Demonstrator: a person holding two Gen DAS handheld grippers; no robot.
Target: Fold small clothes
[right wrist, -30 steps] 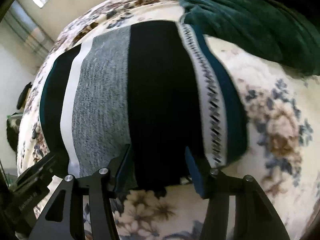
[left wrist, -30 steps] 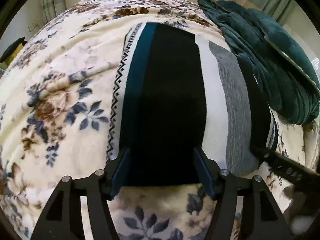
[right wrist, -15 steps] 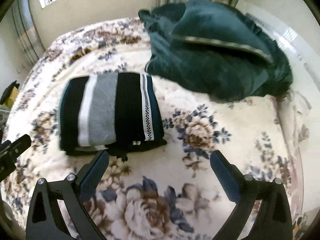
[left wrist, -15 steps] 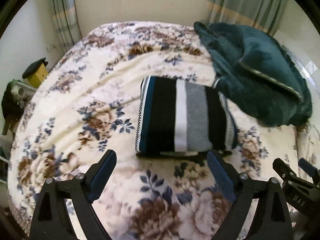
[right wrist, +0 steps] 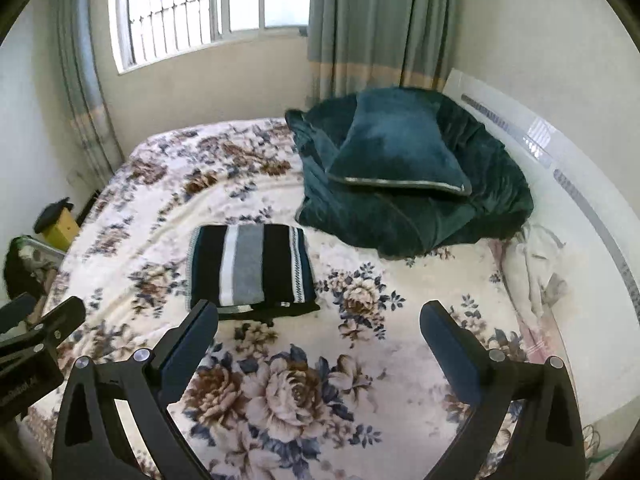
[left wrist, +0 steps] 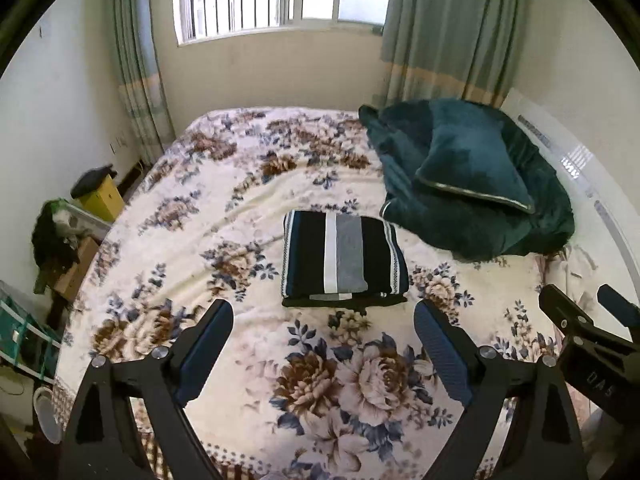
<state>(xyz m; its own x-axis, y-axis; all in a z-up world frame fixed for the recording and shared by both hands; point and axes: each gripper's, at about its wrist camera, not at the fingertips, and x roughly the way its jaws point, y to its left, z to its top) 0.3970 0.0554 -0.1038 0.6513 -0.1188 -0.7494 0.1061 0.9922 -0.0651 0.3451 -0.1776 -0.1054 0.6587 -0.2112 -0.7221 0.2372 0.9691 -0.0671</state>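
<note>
A folded striped garment (left wrist: 344,260) (right wrist: 252,266), black, grey, white and teal, lies flat in the middle of the floral bedspread (left wrist: 224,240) (right wrist: 360,360). My left gripper (left wrist: 324,320) hangs well above and in front of it, open, with nothing between its fingers. My right gripper (right wrist: 320,318) is likewise high and back from the garment, open wide and empty. The right gripper's body (left wrist: 588,332) shows at the right edge of the left wrist view, and the left gripper's body (right wrist: 36,340) at the left edge of the right wrist view.
A dark green blanket with a pillow (left wrist: 472,176) (right wrist: 404,168) is heaped at the bed's far right, close to the garment. A white headboard (right wrist: 560,168) runs along the right. Boxes and clutter (left wrist: 72,232) stand on the floor to the left. Window and curtains (left wrist: 440,20) behind.
Both grippers let go of the folded garment's near edge, opened wide and rose up and back, so the whole bed and room have come into view. The garment stays folded.
</note>
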